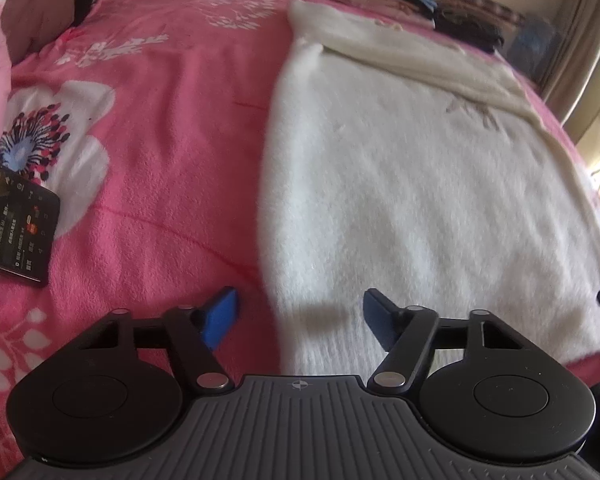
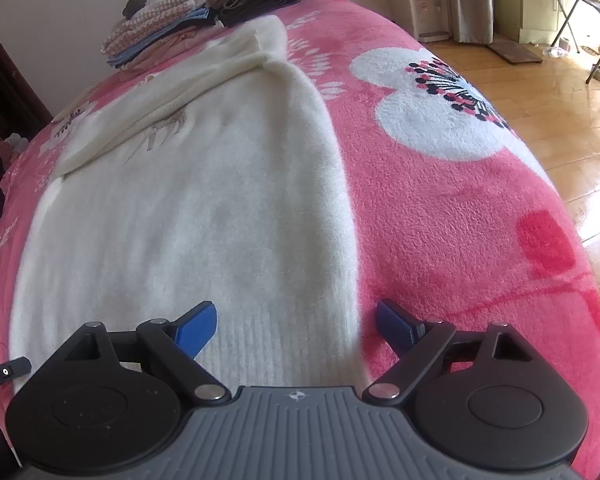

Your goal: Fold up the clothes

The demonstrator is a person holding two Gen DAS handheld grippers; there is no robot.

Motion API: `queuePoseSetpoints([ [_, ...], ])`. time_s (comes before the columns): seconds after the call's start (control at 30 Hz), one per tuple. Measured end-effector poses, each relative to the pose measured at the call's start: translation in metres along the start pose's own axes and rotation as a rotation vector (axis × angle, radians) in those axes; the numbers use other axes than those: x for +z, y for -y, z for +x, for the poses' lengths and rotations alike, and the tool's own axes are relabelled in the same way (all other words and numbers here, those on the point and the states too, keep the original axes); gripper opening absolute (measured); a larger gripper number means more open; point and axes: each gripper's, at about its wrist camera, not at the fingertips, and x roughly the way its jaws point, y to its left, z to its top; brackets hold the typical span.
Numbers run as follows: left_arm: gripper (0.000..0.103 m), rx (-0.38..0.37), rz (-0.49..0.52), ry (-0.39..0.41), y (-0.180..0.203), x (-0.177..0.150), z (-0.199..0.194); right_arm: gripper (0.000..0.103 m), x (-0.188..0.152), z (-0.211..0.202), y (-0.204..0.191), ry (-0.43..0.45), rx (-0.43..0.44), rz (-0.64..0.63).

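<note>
We have the white sweater spread flat on the bed, filling the centre and right of the left wrist view and the centre and left of the right wrist view, with its sleeves already laid across the chest near the top of both frames. The left hand-held gripper hangs released at the lower middle of its frame, straddling the sweater's left bottom corner: one blue pad over the pink cover, the other over the ribbed hem, nothing pinched. The right hand-held gripper is likewise released, spanning the right bottom corner at the lower middle of its view.

As we judge it, the step in hand is taking both hem corners to carry the bottom up toward the collar. To do it well we should bite only the sweater's two layers, not the fleecy cover beneath, grip at matching points on both sides, then lift together and level so the fold lands straight. The phone at the left edge and the folded stack at the top lie well apart from our path.
</note>
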Motion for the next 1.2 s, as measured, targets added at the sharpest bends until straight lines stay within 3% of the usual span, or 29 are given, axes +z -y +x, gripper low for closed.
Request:
queuePoseSetpoints([
  [0.17, 0.065, -0.049, -0.061, 0.046, -0.016, 0.019, 0.005, 0.089, 0.0, 0.0, 0.0, -0.003, -0.001, 0.002],
  [0.33, 0.066, -0.103, -0.108, 0.005, -0.028, 0.041, 0.025, 0.089, 0.001, -0.001, 0.0, -0.007, -0.003, 0.005],
  [0.47, 0.066, -0.134, -0.128, 0.015, -0.034, 0.047, 0.031, 0.089, 0.0, 0.0, 0.001, -0.004, -0.003, 0.011],
  [0.67, 0.067, -0.197, -0.169, 0.002, -0.046, 0.059, 0.042, 0.096, 0.001, 0.003, -0.003, -0.013, -0.006, 0.001],
  [1.0, 0.063, -0.372, -0.391, -0.053, -0.08, 0.039, 0.032, 0.096, 0.0, 0.003, -0.005, -0.01, -0.012, 0.002],
  [1.2, 0.061, -0.451, -0.428, -0.102, -0.081, 0.015, 0.025, 0.096, 0.0, 0.003, -0.004, -0.008, -0.009, 0.006],
])
